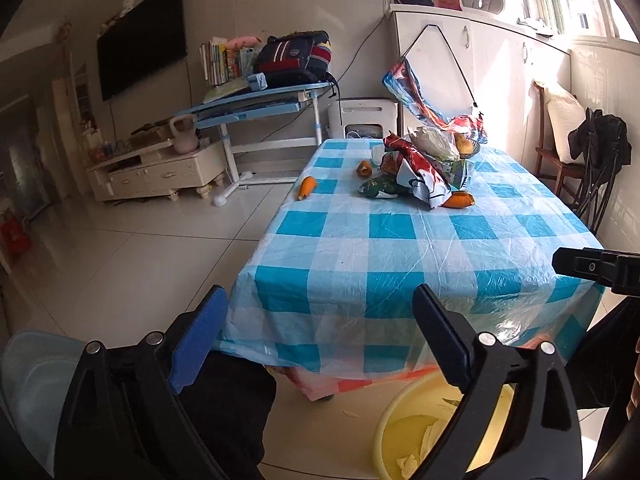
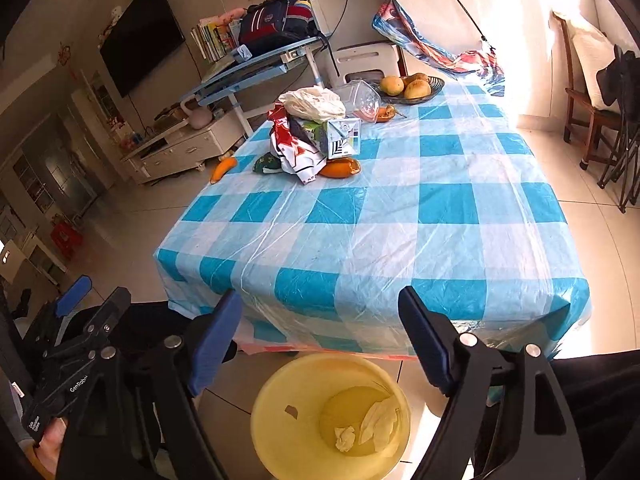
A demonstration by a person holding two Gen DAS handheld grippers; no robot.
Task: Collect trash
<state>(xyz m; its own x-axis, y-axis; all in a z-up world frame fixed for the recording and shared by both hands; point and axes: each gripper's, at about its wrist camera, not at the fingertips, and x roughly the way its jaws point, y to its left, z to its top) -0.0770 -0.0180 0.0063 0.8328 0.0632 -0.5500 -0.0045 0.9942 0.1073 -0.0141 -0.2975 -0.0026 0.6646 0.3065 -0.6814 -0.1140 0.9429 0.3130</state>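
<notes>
Seen from above a yellow round plastic bucket (image 2: 332, 412) on the tiled floor just beside the near edge of a desk draped in a blue-and-white checked plastic cloth (image 2: 400, 216), with 2 crumpled white tissues (image 2: 372, 424) already lying at its bottom. Left hand-held gripper (image 1: 320, 336) released and empty, jaws spread wide; right hand-held gripper (image 2: 320, 336) likewise released, nothing between its blue pads. Remaining trash heaped well apart at the far end: a red-and-white crinkled foil wrapper (image 2: 296, 148), a white crumpled plastic bag (image 2: 314, 103), a small printed carton (image 2: 340, 138) and orange fruit peels (image 2: 340, 169). Best handled, by the look of it, by reaching over the bare cloth, pinching the light wrappers at a firm fold, and leaving alone the dark wire bowl of whole mangoes (image 2: 408, 88).
</notes>
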